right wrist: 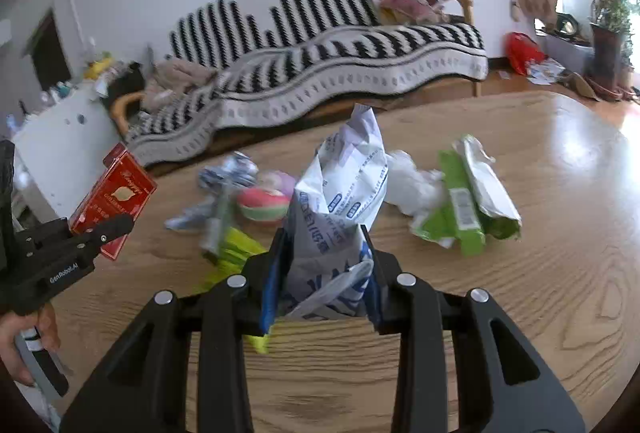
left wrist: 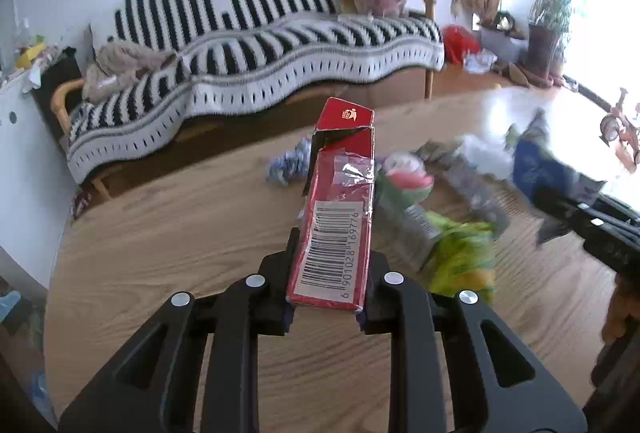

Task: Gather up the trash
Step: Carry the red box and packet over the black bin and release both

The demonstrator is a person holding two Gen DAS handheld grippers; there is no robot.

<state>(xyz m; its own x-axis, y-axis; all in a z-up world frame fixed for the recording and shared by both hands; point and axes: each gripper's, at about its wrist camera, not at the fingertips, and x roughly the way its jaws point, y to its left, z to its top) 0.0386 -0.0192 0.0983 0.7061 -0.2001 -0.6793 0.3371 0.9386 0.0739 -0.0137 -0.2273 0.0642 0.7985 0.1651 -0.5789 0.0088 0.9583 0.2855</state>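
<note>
Both tools are loaded: the left gripper [left wrist: 326, 297] clamps a red cigarette carton [left wrist: 338, 217], the right gripper [right wrist: 324, 273] pinches a white-and-blue wrapper [right wrist: 340, 201]. Green packaging [right wrist: 464, 193] lies at two o'clock on the wooden table [right wrist: 540, 273]. Next, I'd guess, both loads need dropping somewhere; no bin shows.

Glossy grained wooden table [right wrist: 520, 273], crinkled plastic wrapper [right wrist: 344, 193], matt cardboard box [left wrist: 340, 217].
</note>
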